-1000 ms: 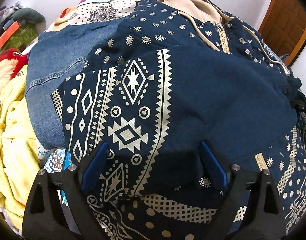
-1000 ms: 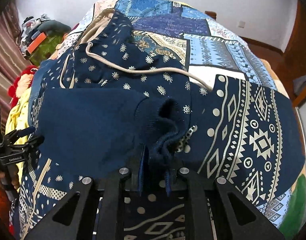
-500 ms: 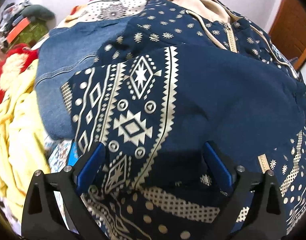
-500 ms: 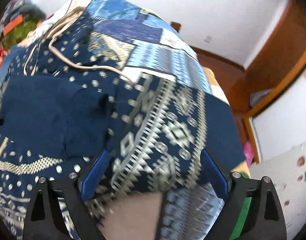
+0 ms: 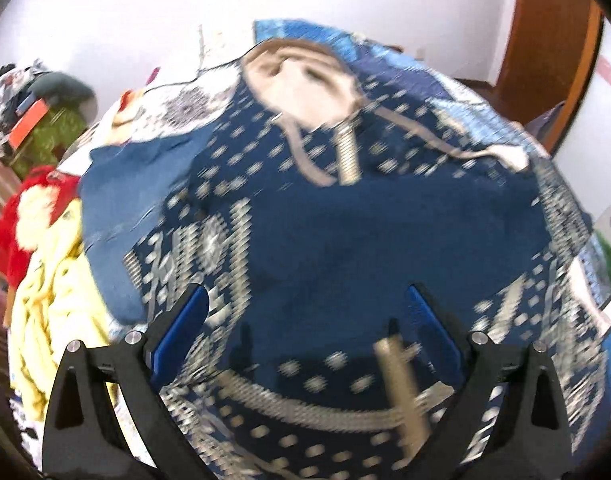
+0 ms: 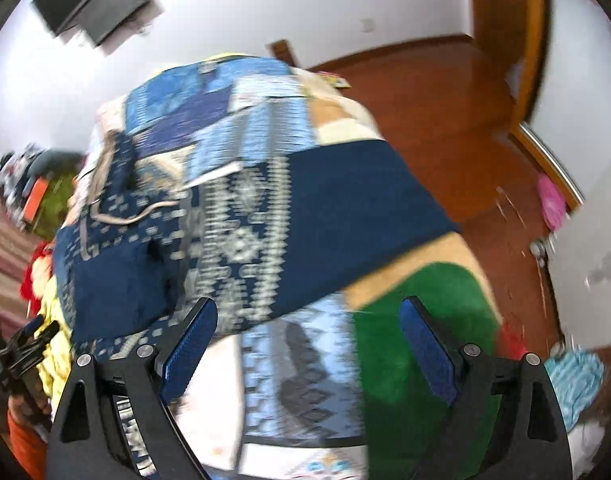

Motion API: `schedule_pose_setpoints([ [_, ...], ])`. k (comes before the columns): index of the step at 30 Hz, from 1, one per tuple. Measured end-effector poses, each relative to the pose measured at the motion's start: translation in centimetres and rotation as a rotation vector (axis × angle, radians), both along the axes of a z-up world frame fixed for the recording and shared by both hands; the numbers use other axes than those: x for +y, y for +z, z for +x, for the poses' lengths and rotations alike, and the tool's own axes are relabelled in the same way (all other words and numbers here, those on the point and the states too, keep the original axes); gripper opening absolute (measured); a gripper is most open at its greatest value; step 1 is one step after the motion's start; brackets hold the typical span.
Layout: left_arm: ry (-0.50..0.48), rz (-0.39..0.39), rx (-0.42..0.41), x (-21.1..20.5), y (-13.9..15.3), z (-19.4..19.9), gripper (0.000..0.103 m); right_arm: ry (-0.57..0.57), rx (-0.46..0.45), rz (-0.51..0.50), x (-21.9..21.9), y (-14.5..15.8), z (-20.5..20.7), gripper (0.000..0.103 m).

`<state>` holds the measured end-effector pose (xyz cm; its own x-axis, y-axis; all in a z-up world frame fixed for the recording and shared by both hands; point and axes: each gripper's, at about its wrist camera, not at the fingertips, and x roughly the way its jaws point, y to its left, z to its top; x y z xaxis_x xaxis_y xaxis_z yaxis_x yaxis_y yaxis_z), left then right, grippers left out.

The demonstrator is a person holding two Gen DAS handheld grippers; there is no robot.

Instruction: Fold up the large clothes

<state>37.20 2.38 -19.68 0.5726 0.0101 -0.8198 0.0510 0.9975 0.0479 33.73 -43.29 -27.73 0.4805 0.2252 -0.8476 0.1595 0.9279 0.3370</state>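
While the patchwork bedspread [image 6: 261, 96] carries everything, the navy patterned hoodie [image 5: 345, 232] lies flat across it, both sleeves folded over the chest, hood at the far end. Denim garment [image 5: 117, 184] and yellow clothes [image 5: 53, 300] crowd its left edge. Left gripper [image 5: 307, 330] hangs above the near hem, tongs apart, empty; right gripper [image 6: 305, 344] likewise spread, holding nothing, over the near right corner. Risk, I judge: grabbing one layer could drag the folded sleeves loose, or snag the drawstring [image 5: 305, 160]. No writing is legible through the blur.
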Motion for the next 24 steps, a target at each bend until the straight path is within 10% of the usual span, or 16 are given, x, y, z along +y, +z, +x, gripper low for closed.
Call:
schedule_pose_setpoints([
  [14,-0.139,-0.019,0.044,-7.2,-2.9,5.2,0.099,-0.100,0.033,0.326,-3.9,-7.0,6.4,0.090],
  [18,-0.142,-0.018,0.048,-7.4,-3.5,5.6,0.099,-0.142,0.027,0.222,-3.5,-7.3,9.0,0.072],
  [21,-0.128,-0.023,0.053,-6.9,-3.8,5.6,0.099,-0.174,0.004,0.148,-3.6,-6.9,9.9,0.029],
  [24,-0.112,-0.030,0.053,-6.1,-3.6,5.3,0.099,-0.188,-0.029,0.114,-3.5,-5.4,10.2,0.013],
])
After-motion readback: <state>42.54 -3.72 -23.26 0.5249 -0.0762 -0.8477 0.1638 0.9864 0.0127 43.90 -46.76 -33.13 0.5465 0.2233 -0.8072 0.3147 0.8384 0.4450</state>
